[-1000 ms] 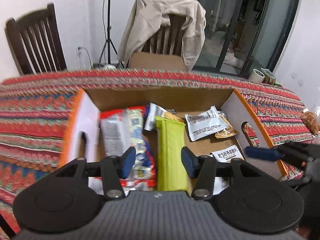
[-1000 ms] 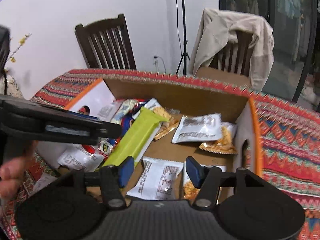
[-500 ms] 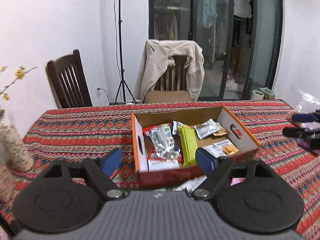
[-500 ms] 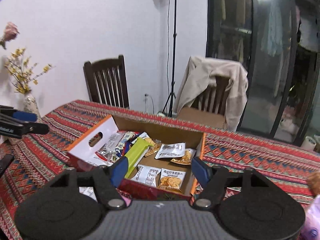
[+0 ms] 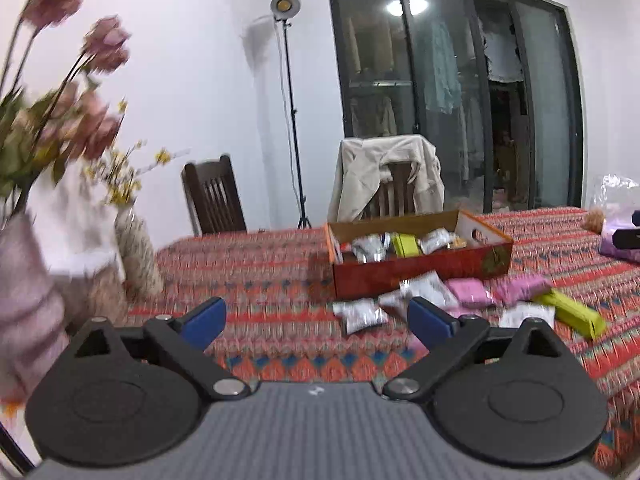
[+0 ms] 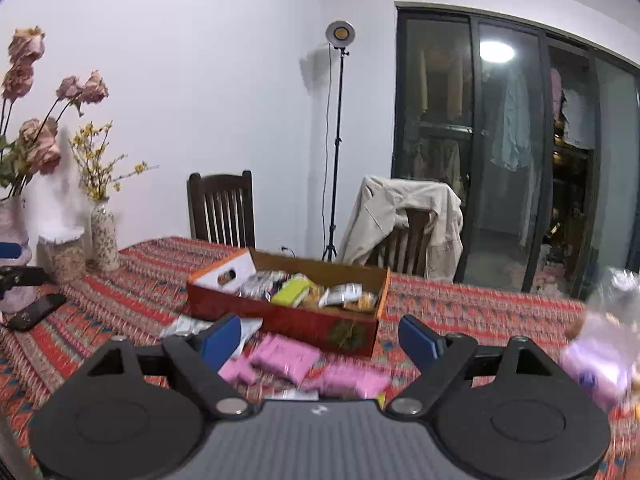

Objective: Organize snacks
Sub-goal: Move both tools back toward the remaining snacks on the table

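A red cardboard box (image 5: pixel 420 276) (image 6: pixel 288 320) with several snack packets inside, a lime-green bar among them, sits on the patterned tablecloth. Loose snacks lie in front of it: white packets (image 5: pixel 360 314), pink packets (image 5: pixel 470 292) (image 6: pixel 284 356) and a lime-green bar (image 5: pixel 572 312). My left gripper (image 5: pixel 316 318) hangs well back from the box, its jaws opening wide with nothing between them. My right gripper (image 6: pixel 320 338) is also pulled back above the pink packets, its jaws opening and empty.
Vases with dried flowers (image 5: pixel 136 252) (image 6: pixel 102 236) stand at the table's left end. A black device (image 6: pixel 34 312) lies near them. A clear bag with purple wrapping (image 5: pixel 620 232) (image 6: pixel 600 364) sits at the right. Two wooden chairs (image 6: pixel 222 212), one with a beige jacket (image 5: pixel 384 176), stand behind.
Both grippers have drawn far back from inside the box and opened wide. The box now looks small, and the loose snacks in front of it have come into view.
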The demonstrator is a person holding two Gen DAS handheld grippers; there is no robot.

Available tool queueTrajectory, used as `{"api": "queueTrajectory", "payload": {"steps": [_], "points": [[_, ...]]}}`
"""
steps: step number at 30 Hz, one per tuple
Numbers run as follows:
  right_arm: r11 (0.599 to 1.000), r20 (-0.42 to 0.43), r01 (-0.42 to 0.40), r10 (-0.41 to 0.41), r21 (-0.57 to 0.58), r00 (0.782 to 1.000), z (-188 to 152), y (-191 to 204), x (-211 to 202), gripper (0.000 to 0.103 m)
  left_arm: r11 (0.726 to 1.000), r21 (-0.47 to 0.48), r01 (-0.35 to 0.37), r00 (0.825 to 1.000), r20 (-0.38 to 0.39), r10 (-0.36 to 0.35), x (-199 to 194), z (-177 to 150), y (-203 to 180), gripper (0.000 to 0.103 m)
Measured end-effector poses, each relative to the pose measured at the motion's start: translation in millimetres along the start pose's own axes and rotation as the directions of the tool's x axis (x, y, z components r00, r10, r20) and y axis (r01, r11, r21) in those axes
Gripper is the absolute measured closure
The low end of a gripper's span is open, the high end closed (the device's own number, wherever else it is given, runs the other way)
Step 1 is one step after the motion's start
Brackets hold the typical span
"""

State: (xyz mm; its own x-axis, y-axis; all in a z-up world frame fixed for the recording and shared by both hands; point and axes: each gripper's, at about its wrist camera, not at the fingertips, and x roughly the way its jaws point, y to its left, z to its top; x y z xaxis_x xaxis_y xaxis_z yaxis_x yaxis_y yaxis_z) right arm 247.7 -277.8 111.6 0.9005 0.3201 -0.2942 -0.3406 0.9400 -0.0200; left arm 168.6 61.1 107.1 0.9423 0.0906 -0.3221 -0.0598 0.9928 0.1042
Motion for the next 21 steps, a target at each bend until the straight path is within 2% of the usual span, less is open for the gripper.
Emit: {"api": "queueTrajectory", "payload": {"steps": [3,5,7,12,16,21], "points": [[1.0,-0.021,0.021,-0.021,0.014,1.0,-27.4,11.2,-13.2,0.017,0.998,-0.054,0.023,0.999,-0.042,-0.026,-11.7,-23.6,-1.8,0.004],[0.999,-0.042,0.004,-0.002,0.054,0.999,-47.7,15.7,-20.3,0.017,0.997,-0.072,0.031,0.997,-0.069,-0.036,-14.1,-37.6,-4.2,0.003],[0.997,-0.071,-0.021,0.027,0.077,0.997,-65.1,20.0,-20.3,0.017,0.997,-0.065,0.028,0.994,-0.108,-0.035,-10.8,-49.7,-6.1,0.003],[0.998,-0.137,-0.011,0.019,0.061,0.99,-99.4,34.6,-13.0,0.017,0.999,-0.039,0.004,0.984,-0.177,-0.011,-6.5,-72.3,-12.0,0.003],[0.998,-0.194,-0.027,0.038,0.058,0.98,-119.5,43.0,-5.8,0.017,0.999,-0.043,0.007,0.979,-0.204,-0.016,-1.6,-78.7,-14.6,0.003],[0.997,-0.213,-0.045,0.058,0.065,0.975,-125.5,46.6,0.0,0.017,0.999,-0.039,0.012,0.976,-0.216,-0.02,8.3,-75.9,-16.1,0.003]]}}
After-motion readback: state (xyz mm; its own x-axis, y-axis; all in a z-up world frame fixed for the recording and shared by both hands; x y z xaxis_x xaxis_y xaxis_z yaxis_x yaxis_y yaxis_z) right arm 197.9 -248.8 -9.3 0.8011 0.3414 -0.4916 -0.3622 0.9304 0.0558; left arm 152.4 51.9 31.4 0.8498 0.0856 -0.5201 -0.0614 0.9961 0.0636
